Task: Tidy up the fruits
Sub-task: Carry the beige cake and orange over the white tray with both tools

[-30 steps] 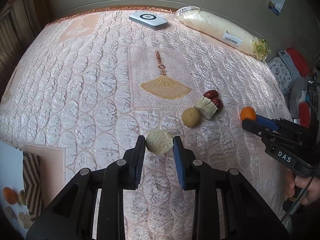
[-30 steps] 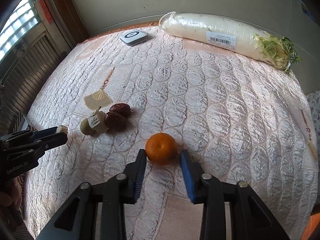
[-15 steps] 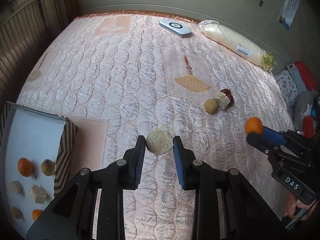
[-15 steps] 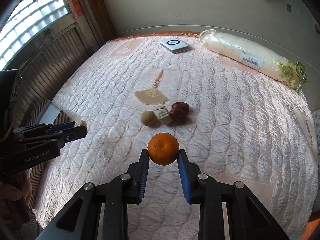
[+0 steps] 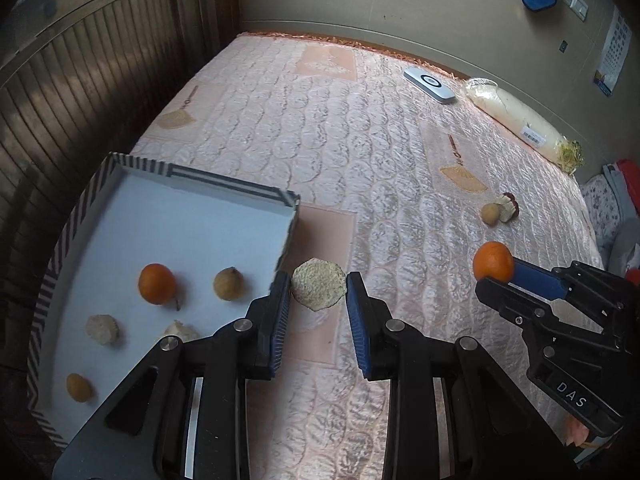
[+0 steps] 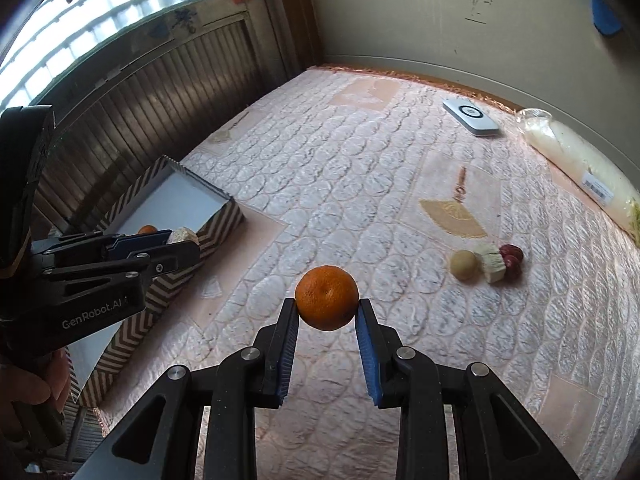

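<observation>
Both tongs grip fruit: left tongs [image 5: 319, 292] pinch a rough slice [image 5: 318, 289], right tongs [image 6: 327, 306] clamp an orange [image 6: 327, 297].

left gripper [image 5: 319, 290] fingers clamped, right gripper [image 6: 327, 305] fingers clamped, both raised

Home bedroom: bed [image 5: 360, 152] w/ pink quilted cover, wood-slat panel [image 6: 168, 92] under window [image 6: 100, 12] on left, wall calendar [image 5: 614, 56] far right.
</observation>
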`<state>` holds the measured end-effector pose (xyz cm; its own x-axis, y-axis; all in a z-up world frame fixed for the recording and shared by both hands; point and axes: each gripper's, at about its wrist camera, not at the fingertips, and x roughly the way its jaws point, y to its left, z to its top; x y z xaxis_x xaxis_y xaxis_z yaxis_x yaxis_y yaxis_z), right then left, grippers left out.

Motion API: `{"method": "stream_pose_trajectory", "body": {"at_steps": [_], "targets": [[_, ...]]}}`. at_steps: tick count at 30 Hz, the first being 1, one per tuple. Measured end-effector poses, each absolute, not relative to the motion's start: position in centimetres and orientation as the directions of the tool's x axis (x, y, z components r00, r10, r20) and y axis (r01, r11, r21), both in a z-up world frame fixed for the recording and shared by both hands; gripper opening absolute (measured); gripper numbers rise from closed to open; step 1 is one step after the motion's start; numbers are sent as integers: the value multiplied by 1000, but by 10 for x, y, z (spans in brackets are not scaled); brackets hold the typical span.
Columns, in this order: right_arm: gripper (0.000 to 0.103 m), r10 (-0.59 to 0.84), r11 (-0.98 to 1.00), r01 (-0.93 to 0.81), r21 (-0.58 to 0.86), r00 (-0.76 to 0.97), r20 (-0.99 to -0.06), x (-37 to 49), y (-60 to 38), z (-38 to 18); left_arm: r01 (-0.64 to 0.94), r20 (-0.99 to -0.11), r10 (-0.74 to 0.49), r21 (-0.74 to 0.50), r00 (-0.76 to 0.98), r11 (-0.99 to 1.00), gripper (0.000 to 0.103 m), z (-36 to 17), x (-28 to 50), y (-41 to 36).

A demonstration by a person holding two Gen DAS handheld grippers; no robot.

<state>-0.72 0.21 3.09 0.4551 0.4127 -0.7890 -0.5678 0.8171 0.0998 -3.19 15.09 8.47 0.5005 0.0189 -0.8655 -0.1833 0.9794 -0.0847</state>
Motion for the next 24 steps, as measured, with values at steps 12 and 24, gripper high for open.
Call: {"method": "stream_pose_trajectory", "body": {"at_steps": [12, 24], "targets": [[28, 464, 712, -699, 66, 398, -792, -30, 90, 37, -328, -863, 110, -67, 493, 942, 27, 84, -79, 223], [28, 482, 598, -800, 50, 309, -820, -50, 164, 21, -452, -878, 154, -77, 453, 889, 27, 70, -112, 283]]}}
